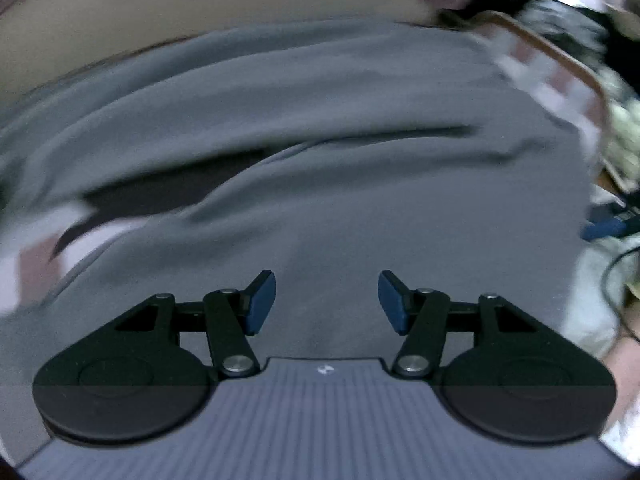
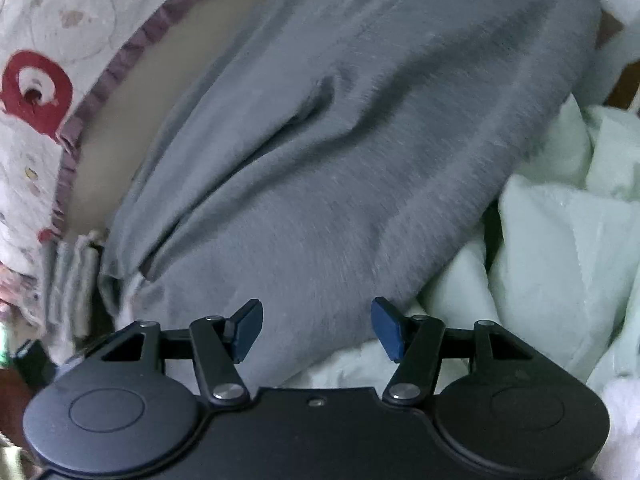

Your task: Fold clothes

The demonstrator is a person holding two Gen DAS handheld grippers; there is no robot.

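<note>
A grey garment (image 1: 320, 152) lies spread across a tan surface (image 1: 100, 32) and fills most of the blurred left wrist view, with a dark fold line running across its middle. My left gripper (image 1: 326, 302) hovers over it, open, nothing between its blue pads. In the right wrist view the same grey garment (image 2: 340, 152) runs diagonally with a deep crease near its centre. My right gripper (image 2: 316, 328) is open above the garment's near edge, with only fabric seen below the gap.
Pale green cloth (image 2: 552, 232) is bunched at the right of the right wrist view. A patterned white and red blanket with a purple ruffled edge (image 2: 36, 92) lies at the left. A brown wooden rail (image 1: 560, 60) and clutter sit at the left wrist view's right side.
</note>
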